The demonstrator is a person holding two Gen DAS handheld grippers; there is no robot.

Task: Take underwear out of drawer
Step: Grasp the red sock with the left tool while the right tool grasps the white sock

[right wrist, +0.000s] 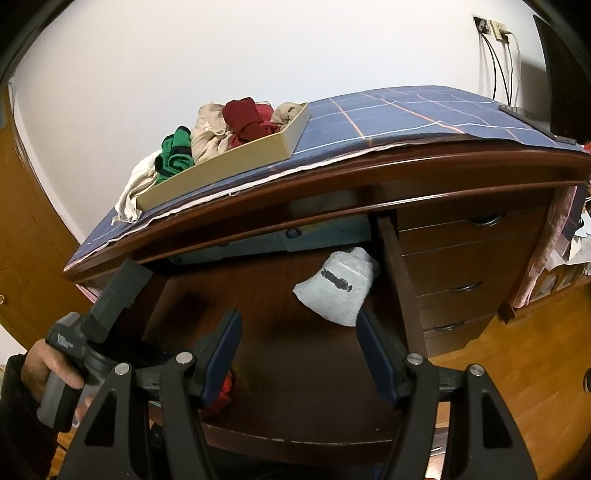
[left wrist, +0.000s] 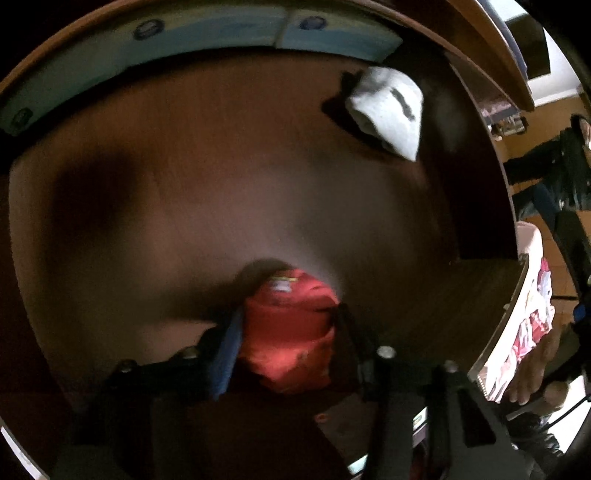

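- Open drawer (right wrist: 295, 354) of a dark reddish-brown dresser (right wrist: 461, 251); bare wood floor inside, dim and shadowed on the left.
- Left gripper (left wrist: 286, 332) points steeply down into the drawer near its front edge. Its jaws are closed in against a folded red underwear piece (left wrist: 291, 332); the blue pad (left wrist: 225, 354) presses one side, the dark finger lies against the other. No earlier view to compare.
- In the right wrist view only a sliver of that red piece (right wrist: 224, 391) shows, behind the right gripper's left finger.
- Right gripper (right wrist: 299, 350) hovers above the drawer's front, jaws about half apart, nothing between them.
- A hand (right wrist: 48, 365) in a dark sleeve grips the left tool's grey handle at the lower left.
- Grey-white folded garment (right wrist: 338, 288) with a dark printed mark lies in the drawer's rear right corner, well apart from the red piece.
- Pale blue packets (left wrist: 207, 29) line the drawer's back wall.
- Dresser top carries a blue checked cloth (right wrist: 388, 114); on it a shallow beige tray (right wrist: 236, 162) heaped with dark red, green, beige and white garments.
- Three closed drawers with metal handles (right wrist: 465, 288) to the right.
- Room: white wall (right wrist: 221, 48), wall socket with cables (right wrist: 496, 29) upper right, orange-brown wood floor (right wrist: 517, 350), wooden door at far left.
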